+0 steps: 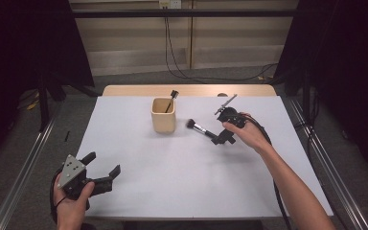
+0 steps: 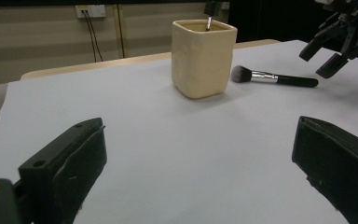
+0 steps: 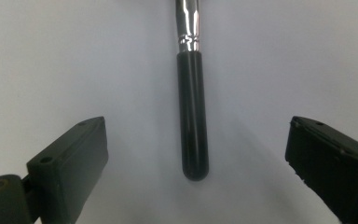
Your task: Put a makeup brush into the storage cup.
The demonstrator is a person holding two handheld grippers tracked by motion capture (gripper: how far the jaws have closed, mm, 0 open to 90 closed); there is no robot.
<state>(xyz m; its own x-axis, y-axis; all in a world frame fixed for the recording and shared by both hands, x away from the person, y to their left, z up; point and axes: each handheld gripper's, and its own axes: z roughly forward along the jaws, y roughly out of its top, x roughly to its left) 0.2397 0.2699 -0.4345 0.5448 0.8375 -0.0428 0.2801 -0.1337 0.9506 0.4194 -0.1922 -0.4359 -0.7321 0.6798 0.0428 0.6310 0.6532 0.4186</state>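
Looking along my right gripper (image 3: 193, 154), I have the makeup brush (image 3: 192, 116) lying straight ahead of me — its black handle runs up the middle of the right gripper view, its rounded butt end between the two jaws, which stand wide apart with nothing in them. That is the relation the pick-up turns on: the brush's long axis points the same way the gripper looks, so the jaws straddle the handle's end from either side and closing should catch it across its width. Whether the jaw tips are already down at the level of the handle or hang a little above it, I can't quite tell from here

From the high view the brush (image 1: 201, 128) lies flat on the white table (image 1: 182, 177), bristle head towards the beige cup (image 1: 163, 115) and handle towards my right gripper (image 1: 220, 138), just beside the cup but not touching it. Another brush (image 1: 170, 100) already stands in the cup, leaning against its far rim

My left gripper (image 1: 103, 172) is well apart, at the near left corner, jaws open and empty — the right hand is clearly the nearer one

Beyond the table there are dark curtains at both sides, a pale wall with a socket and trailing cables, and metal rails along the floor
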